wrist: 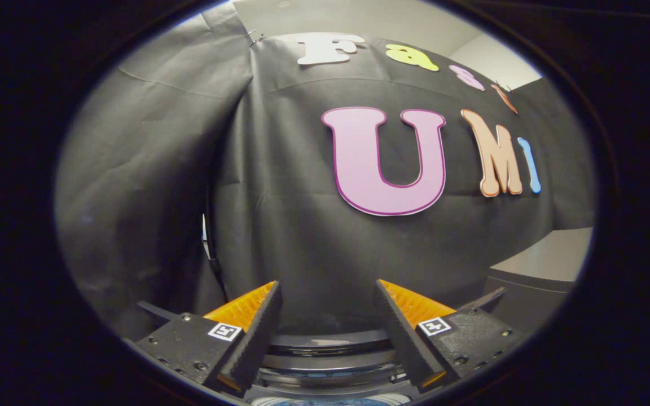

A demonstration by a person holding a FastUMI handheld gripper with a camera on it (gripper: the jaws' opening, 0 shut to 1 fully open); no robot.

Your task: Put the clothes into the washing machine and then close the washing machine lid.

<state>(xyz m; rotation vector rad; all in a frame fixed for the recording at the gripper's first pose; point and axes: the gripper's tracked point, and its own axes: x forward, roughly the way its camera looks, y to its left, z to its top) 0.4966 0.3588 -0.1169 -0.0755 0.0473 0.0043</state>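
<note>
We're holding gripper (328,316) spread wide, grasping nothing, aimed at booth wall (302,237). Washing machine (328,352) rim sitting just below fingers, likely lining up over it. Clothes: can't tell where.

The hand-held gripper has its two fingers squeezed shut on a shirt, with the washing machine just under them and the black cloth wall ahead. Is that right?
Not quite. In the gripper view, the hand-held gripper has its fingers spread apart with nothing between them; no shirt is being squeezed. The rest is right: the washing machine sits just under the fingers and the black cloth wall is ahead.
</note>
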